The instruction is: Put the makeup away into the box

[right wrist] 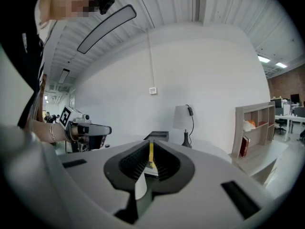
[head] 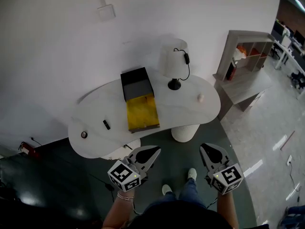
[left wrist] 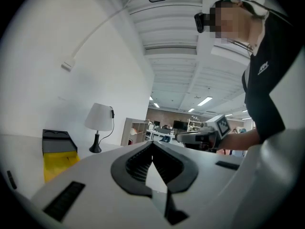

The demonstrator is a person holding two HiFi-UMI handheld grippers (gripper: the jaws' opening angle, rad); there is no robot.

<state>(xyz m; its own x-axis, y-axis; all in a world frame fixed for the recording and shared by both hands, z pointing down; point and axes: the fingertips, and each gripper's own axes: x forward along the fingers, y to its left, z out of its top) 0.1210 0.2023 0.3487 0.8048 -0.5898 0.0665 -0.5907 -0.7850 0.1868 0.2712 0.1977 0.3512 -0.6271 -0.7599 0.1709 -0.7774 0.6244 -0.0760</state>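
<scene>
The box is lying open mid-worktop, yellow inside close to the front edge, black lid toward the wall. Left of the box a black tube and a round pot are sitting with bare worktop around them. Right of the box a lamp and a small pale piece are standing. Both grippers are hanging in front of the box, off the worktop's edge over the floor, well apart from tube and pot. The left gripper is keeping its fingers pressed together on nothing. The right gripper is doing likewise.
</scene>
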